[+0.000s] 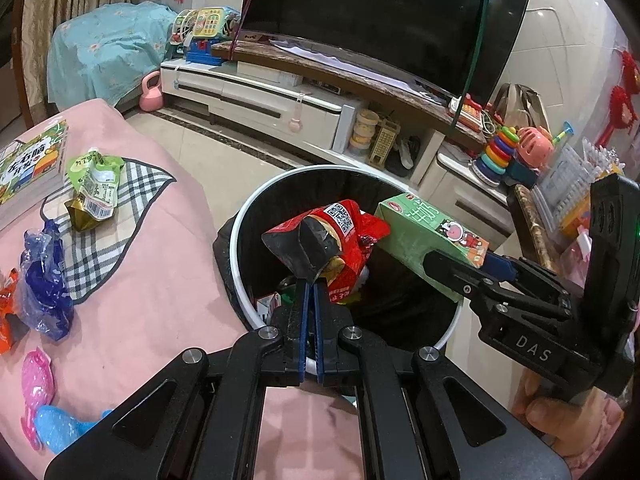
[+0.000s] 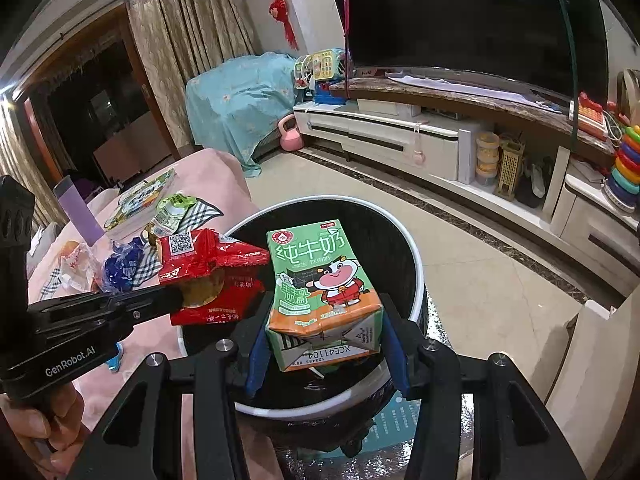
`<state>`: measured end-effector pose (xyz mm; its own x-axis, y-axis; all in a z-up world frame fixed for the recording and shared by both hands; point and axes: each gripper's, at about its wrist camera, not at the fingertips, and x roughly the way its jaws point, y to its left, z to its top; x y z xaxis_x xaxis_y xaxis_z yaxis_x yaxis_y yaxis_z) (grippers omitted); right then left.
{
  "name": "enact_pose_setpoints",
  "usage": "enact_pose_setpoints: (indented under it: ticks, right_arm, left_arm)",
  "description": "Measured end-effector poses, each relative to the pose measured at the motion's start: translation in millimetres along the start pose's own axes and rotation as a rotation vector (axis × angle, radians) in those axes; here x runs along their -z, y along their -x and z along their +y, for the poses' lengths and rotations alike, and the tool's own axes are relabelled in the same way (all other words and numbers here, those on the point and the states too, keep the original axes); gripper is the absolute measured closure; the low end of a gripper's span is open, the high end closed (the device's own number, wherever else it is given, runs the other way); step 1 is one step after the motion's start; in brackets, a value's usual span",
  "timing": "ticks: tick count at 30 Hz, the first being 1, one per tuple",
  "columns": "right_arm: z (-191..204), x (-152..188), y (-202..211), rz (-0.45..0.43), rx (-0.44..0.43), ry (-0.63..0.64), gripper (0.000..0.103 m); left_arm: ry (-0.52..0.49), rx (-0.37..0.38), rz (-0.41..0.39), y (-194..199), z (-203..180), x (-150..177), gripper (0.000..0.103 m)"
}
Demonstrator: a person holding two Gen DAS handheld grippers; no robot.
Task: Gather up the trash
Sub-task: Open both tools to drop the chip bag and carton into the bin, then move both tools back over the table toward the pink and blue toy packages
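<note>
Left claw (image 1: 310,276) clamped tight on a red wrapper (image 1: 352,232), blue pads nearly together with only foil pinched between. Wrapper hangs over the bin (image 1: 256,200) mouth, toward its 9 o'clock rim in the left wrist view.

Right claw (image 2: 324,354) gripping a green milk carton (image 2: 320,280) across its lower end, one blue pad on each side wall. Carton tilts away from the camera, its printed face up, over the bin's dark interior. In the left wrist view the carton (image 1: 424,236) sits at 3 o'clock of the wrapper, the two just beside each other; cannot tell whether they touch.

Bin: round, white rim, black liner. Some scraps lie at the bottom, a small white box (image 1: 267,305) among them.

Tabletop (image 1: 160,240) under a pink cloth lies at 9 o'clock of the bin. More trash on it: a green pouch (image 1: 98,184) on a plaid cloth (image 1: 116,224), a crumpled blue bag (image 1: 44,276), an orange wrapper (image 1: 6,312) at the frame edge. A book (image 1: 30,164) lies at 10 o'clock of the pouch. Pink and blue plastic pieces (image 1: 44,412) sit near the lower left.

A hand (image 2: 44,428) holds the left claw's handle in the right wrist view.
</note>
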<state>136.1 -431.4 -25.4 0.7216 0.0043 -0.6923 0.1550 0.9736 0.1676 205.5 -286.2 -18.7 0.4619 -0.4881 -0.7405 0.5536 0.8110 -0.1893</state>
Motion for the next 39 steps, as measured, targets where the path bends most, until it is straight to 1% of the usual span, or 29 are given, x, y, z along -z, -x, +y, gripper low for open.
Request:
enact_pose_setpoints:
  ticks: [1, 3, 4, 5, 6, 7, 9, 11, 15, 19, 22, 26, 31, 35, 39]
  right_arm:
    - [0.0, -0.1, -0.6, 0.001, 0.001, 0.001, 0.054]
    - [-0.7, -0.5, -2.8, 0.005, 0.007, 0.004, 0.054]
    - [-1.0, -0.3, -3.7, 0.007, 0.008, 0.002, 0.053]
    - [-1.6, -0.5, -5.0, 0.010, 0.005, 0.001, 0.051]
    - [-2.4, -0.5, -5.9, 0.011, 0.004, -0.001, 0.051]
    - [-3.0, -0.6, -6.3, 0.012, 0.005, -0.004, 0.051]
    - [-4.0, -0.1, -5.0, 0.013, -0.006, -0.016, 0.048]
    - [-3.4, 0.1, -2.6, 0.005, -0.010, -0.015, 0.042]
    - [-0.8, 0.7, 4.3, -0.007, -0.017, -0.021, 0.039]
    - [3.6, 2.6, 11.9, -0.025, -0.031, -0.035, 0.027]
    - [11.8, 6.2, 19.8, -0.037, -0.050, -0.043, 0.023]
    - [26.0, 15.9, 31.7, -0.060, -0.092, -0.055, 0.015]
    - [55.7, 28.1, 41.9, -0.068, -0.156, -0.046, 0.014]
    - [84.7, 35.9, 41.3, -0.044, -0.205, 0.007, 0.014]
    - [110.0, 43.7, 36.2, -0.018, -0.232, 0.047, 0.014]
  left_arm:
    - [0.003, 0.001, 0.004, -1.0, 0.9, 0.2, 0.099]
    - [0.012, 0.012, 0.009, -1.6, 2.9, 1.0, 0.094]
    - [0.018, 0.013, 0.009, -1.4, 3.7, 1.6, 0.082]
    - [0.024, 0.012, 0.008, -0.8, 5.0, 1.7, 0.060]
    - [0.034, 0.011, 0.005, 0.3, 6.8, 2.2, 0.047]
    - [0.047, 0.009, -0.007, 3.0, 9.1, 3.4, 0.030]
    - [0.061, 0.008, -0.025, 8.4, 12.4, 6.6, 0.028]
    - [0.076, 0.004, -0.022, 11.4, 17.2, 10.5, 0.028]
    - [0.108, -0.006, -0.038, 22.8, 27.9, 22.3, 0.028]
    - [0.127, -0.019, -0.056, 38.2, 37.4, 38.0, 0.028]
    - [0.147, -0.029, -0.068, 49.7, 45.2, 49.4, 0.028]
    - [0.185, -0.052, -0.089, 70.4, 62.5, 71.0, 0.028]
    - [0.233, -0.090, -0.114, 97.8, 89.1, 97.6, 0.027]
    - [0.272, -0.117, -0.129, 117.1, 111.1, 113.4, 0.027]
    - [0.329, -0.140, -0.144, 134.5, 135.0, 128.7, 0.027]
